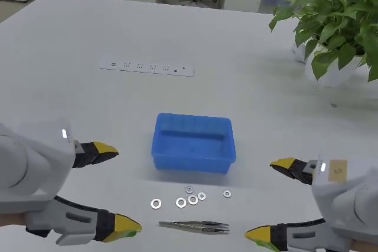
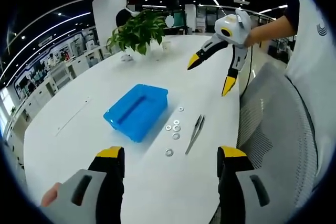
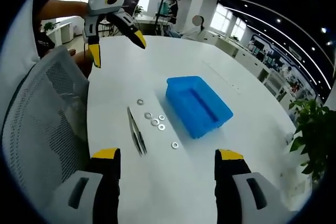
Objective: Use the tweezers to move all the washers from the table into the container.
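Head view: left gripper (image 1: pixel 127 190) and right gripper (image 1: pixel 260 199) both gape wide, empty. Tweezers (image 1: pixel 195 225) lie flat between them, washers (image 1: pixel 192 200) just beyond, near the bin (image 1: pixel 192 160). My guess: a sloppy grab at those thin tweezers shoves them into the washers and scatters them.

At the bottom of the frame the left gripper (image 2: pixel 170 155) spreads its yellow-tipped jaws wide over the white table (image 2: pixel 73 140), with the blue container (image 2: pixel 137 109) centre-left, washers (image 2: pixel 175 128) just right of it, tweezers (image 2: pixel 195 134) beside them, and the right gripper (image 2: pixel 207 81) hanging agape upper right.
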A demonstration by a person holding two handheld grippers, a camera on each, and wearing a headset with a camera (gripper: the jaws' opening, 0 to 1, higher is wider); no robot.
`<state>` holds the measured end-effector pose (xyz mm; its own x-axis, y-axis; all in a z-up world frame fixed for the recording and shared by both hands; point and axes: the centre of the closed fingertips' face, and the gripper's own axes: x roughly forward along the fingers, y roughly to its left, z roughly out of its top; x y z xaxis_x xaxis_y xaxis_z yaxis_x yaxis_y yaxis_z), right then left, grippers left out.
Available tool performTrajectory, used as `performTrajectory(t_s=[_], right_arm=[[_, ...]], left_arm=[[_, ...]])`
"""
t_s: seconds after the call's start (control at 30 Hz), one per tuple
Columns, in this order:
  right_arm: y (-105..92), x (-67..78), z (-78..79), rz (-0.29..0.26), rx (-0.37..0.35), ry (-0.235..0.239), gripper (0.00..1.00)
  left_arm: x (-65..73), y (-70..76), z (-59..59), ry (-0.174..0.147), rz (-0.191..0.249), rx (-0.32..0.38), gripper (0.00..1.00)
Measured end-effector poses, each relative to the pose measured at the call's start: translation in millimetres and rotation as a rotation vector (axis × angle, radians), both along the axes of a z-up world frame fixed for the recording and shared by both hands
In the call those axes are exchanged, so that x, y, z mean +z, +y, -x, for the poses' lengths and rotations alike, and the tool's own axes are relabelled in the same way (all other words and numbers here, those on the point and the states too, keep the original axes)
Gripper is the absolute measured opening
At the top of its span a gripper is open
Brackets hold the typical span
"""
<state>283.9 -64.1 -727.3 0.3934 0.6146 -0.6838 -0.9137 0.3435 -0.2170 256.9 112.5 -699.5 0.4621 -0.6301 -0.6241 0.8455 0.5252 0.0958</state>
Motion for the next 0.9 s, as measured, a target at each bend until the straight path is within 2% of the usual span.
performTrajectory(t_s=[0.13, 0.27, 0.53, 0.9], right_arm=[[0.5, 0.7, 2.8, 0.002, -0.002, -0.002, 0.74], [1.4, 1.2, 3.9, 0.001, 0.002, -0.003, 0.74], [-7.0, 2.2, 1.6, 0.01, -0.015, -0.006, 0.74], [-11.9, -0.2, -5.5, 0.008, -0.039, -0.001, 0.73]], left_arm=[[3.1, -1.0, 0.4, 0.005, 0.03, 0.013, 0.77], [2.7, -0.4, 0.3, 0.003, 0.023, 0.008, 0.77], [3.4, -1.0, -3.7, 0.006, 0.043, 0.02, 0.77], [-4.3, 1.5, -4.5, 0.02, 0.029, 0.022, 0.77]])
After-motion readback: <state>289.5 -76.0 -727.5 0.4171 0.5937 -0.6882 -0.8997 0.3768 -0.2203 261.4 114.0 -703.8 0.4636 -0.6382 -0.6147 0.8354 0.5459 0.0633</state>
